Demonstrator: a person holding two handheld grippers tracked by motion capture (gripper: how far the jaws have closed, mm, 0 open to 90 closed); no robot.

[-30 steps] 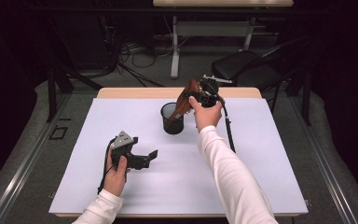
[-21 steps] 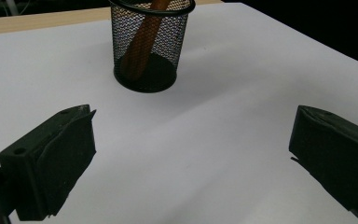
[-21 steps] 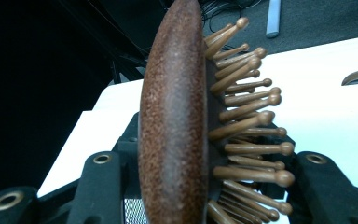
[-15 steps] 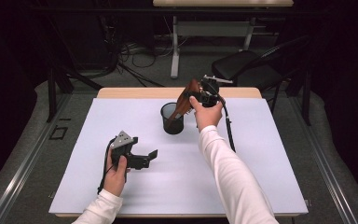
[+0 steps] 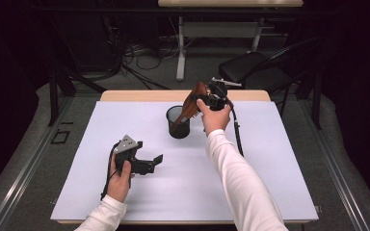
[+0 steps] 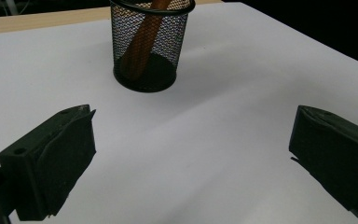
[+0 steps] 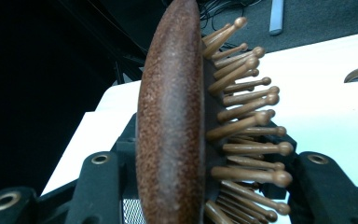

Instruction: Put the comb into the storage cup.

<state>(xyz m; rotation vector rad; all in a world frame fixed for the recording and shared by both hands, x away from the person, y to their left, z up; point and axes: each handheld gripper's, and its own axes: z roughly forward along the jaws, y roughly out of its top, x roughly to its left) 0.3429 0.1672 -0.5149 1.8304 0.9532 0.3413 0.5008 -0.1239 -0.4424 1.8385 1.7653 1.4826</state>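
White sleeves at the near edge of the high view, one forearm per side. Left gripper [image 5: 144, 165] resting low on the white table sheet [image 5: 270, 173], near the front left; jaws spread wide, nothing between them, bare sheet visible in the gap in the left gripper view. Cable looped beside the left hand [image 5: 119, 175].

Mid-table: black mesh cup [image 5: 178, 122] standing upright on the sheet, well apart from the left gripper. Handle of the wooden hairbrush [image 5: 191, 107] lowered into the cup, leaning against the rim, brush head raised above and to the right of it. Same cup [image 6: 150, 44] seen in the left gripper view with the brown handle slanting down to its base.

Right gripper [image 5: 211, 97] raised above the cup's right side, jaws clamped on the brush head. In the right gripper view: rounded brown back of the brush [image 7: 170, 121] toward one jaw, wooden pins toward the other.

Beyond the sheet: strip of light wooden tabletop [image 5: 139, 96] at the far edge. Farther back: grey carpet, tangled black cables [image 5: 125, 57], dark chair [image 5: 260, 72] at right, legs of a second table [image 5: 180, 48]. Surroundings dark.
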